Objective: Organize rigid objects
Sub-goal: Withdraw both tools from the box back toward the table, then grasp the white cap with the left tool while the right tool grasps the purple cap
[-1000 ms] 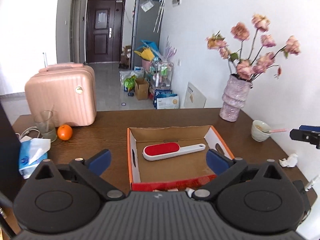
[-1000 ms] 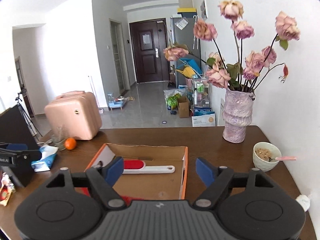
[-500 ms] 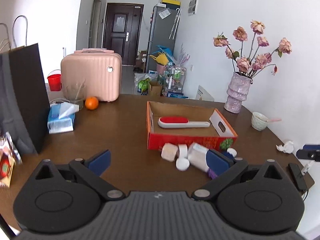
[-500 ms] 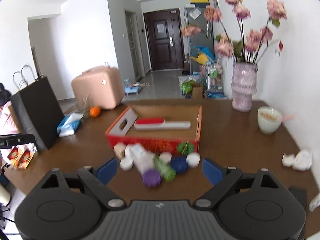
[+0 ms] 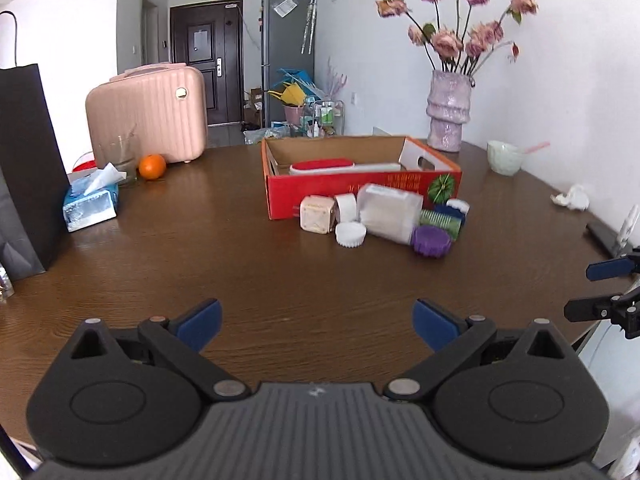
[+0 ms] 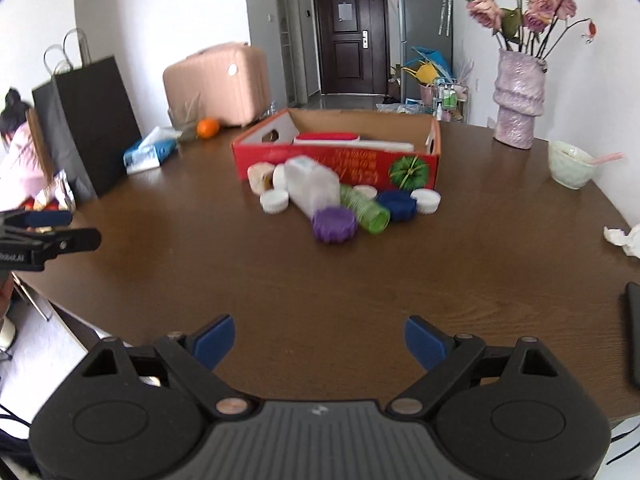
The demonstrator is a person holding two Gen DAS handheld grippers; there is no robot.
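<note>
Grippers nearest, both hovering low over the near edge of the brown table (image 5: 280,280). Left gripper (image 5: 316,322) spread wide, blue pads apart, nothing between them. Right gripper (image 6: 320,340) likewise spread wide and empty, its tips also visible at the right edge of the left wrist view.

Further out, mid-table, a loose cluster of small rigid objects lying on the wood just in front of the box. Purple ribbed cap (image 6: 334,224) nearest, touching a green ribbed tube (image 6: 366,210) lying on its side. Behind them a white rectangular bottle (image 6: 314,188) tipped over, a white ribbed cap (image 6: 274,202) at its left, a cream cube-shaped jar (image 5: 317,214) beyond that. Dark blue cap (image 6: 398,204) and another white cap (image 6: 426,200) on the right of the group.

Directly behind, red cardboard tray box (image 6: 340,162) with a watermelon print on its front wall, open at the top. Inside, a lint brush (image 5: 324,165) with a red pad and white handle, lying flat.

Left of the box, well apart: blue tissue pack (image 5: 91,204), orange (image 5: 152,167), black paper bag (image 5: 28,168). Right side: crumpled tissue (image 5: 572,198), pale bowl (image 5: 504,156) with a pink spoon.

Farthest on the table, pink suitcase (image 5: 148,114) at the back left and lilac vase (image 5: 448,114) of dried pink roses at the back right.
</note>
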